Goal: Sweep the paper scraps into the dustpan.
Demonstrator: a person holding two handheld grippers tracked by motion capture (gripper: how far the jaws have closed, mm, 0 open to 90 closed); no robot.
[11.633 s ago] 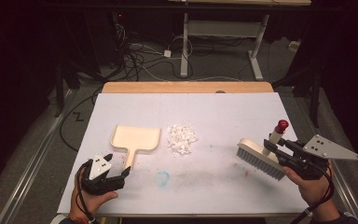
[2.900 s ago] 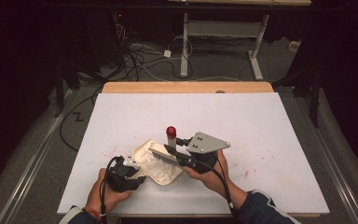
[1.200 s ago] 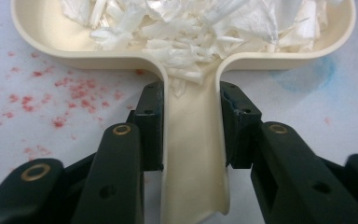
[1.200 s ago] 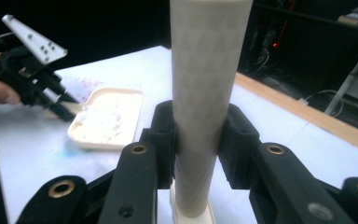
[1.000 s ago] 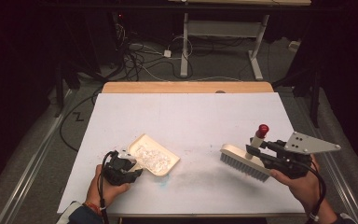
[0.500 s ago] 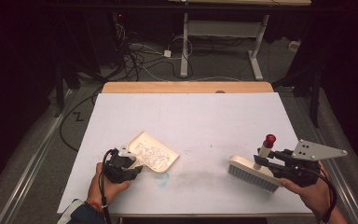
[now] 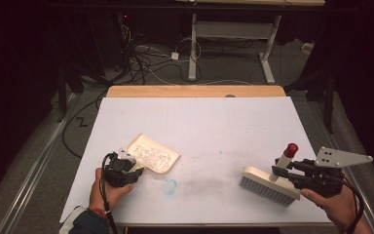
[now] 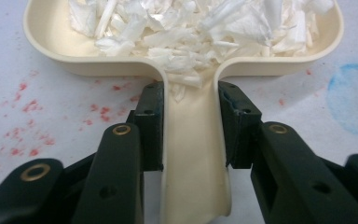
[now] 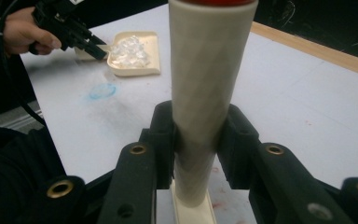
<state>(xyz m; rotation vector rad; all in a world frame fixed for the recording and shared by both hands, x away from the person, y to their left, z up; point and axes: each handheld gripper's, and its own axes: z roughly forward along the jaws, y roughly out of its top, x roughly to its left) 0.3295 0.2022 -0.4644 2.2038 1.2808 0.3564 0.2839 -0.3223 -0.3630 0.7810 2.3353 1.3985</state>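
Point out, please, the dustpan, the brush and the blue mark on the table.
dustpan (image 8: pixel 51 44): left gripper view, bare inner wall.
brush (image 7: pixel 268 187): high view, bristle block.
blue mark (image 7: pixel 170 185): high view, its middle.

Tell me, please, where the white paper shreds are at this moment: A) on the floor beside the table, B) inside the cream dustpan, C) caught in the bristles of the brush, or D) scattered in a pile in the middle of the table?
B: the white shreds lie heaped inside the cream dustpan, whose handle the left gripper clamps.
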